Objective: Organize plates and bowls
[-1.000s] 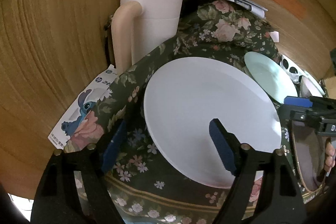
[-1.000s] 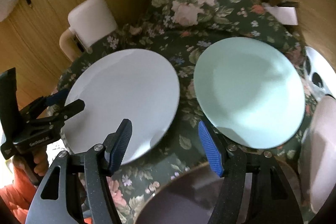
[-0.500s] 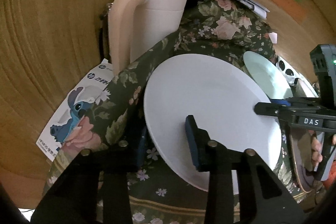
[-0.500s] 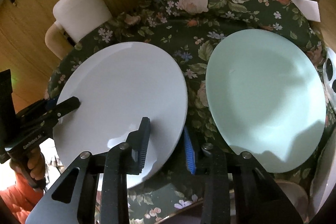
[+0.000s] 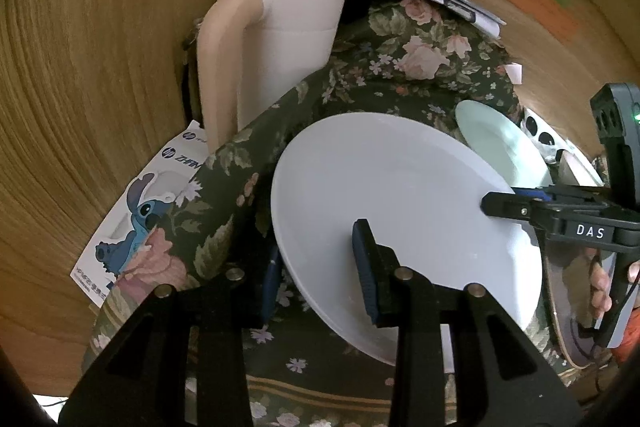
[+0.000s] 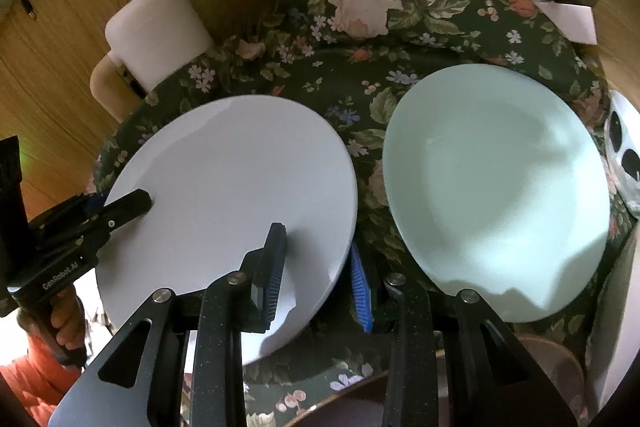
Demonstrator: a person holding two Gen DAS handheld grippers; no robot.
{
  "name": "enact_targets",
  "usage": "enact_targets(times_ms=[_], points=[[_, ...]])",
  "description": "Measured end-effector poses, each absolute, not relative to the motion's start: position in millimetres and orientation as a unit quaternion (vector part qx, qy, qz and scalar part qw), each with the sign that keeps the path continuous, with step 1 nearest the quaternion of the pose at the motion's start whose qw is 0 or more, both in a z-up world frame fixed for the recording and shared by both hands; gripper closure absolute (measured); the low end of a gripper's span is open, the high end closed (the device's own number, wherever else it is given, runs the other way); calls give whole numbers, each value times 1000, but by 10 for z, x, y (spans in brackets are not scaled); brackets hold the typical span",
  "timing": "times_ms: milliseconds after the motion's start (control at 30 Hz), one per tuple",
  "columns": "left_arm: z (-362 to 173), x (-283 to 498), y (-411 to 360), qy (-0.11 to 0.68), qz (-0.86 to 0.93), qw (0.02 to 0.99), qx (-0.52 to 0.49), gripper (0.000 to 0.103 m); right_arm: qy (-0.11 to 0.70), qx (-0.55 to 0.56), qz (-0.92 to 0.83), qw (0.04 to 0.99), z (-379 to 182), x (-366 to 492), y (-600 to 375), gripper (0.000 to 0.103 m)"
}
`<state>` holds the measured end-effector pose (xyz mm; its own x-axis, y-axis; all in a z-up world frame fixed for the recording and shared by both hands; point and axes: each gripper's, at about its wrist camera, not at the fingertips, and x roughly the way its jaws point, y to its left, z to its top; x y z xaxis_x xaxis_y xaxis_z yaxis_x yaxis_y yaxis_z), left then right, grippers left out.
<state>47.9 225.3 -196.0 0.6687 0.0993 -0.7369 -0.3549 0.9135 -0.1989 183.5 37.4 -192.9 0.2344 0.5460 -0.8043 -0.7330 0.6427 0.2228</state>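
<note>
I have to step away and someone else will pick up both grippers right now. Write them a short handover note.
Left gripper: shut on the white plate's left rim, one finger above, one below.
Right gripper: shut on the same plate's right rim.
The white plate sits on the flowered cloth, or barely off it. The pale green plate lies beside it on the right, untouched; a dark dish sits at the near edge.
Done: both grips taken.
Left: lift the white plate and stack it, likely onto the green one; then the other dishes.

Smooth, glossy white plate (image 6: 232, 179); glossy pale-green plate (image 6: 500, 187); matt floral cloth (image 6: 360, 27) covering the worktop; wood-grain wall (image 5: 100, 67) behind.
</note>
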Motion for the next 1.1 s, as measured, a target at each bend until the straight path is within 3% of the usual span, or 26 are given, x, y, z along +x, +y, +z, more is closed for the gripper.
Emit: enact_targets(times_ms=[1100], points=[[-1379,403,1421,341,61,932,-109,69,391,-39,365,844,-1469,1382,-612,75]])
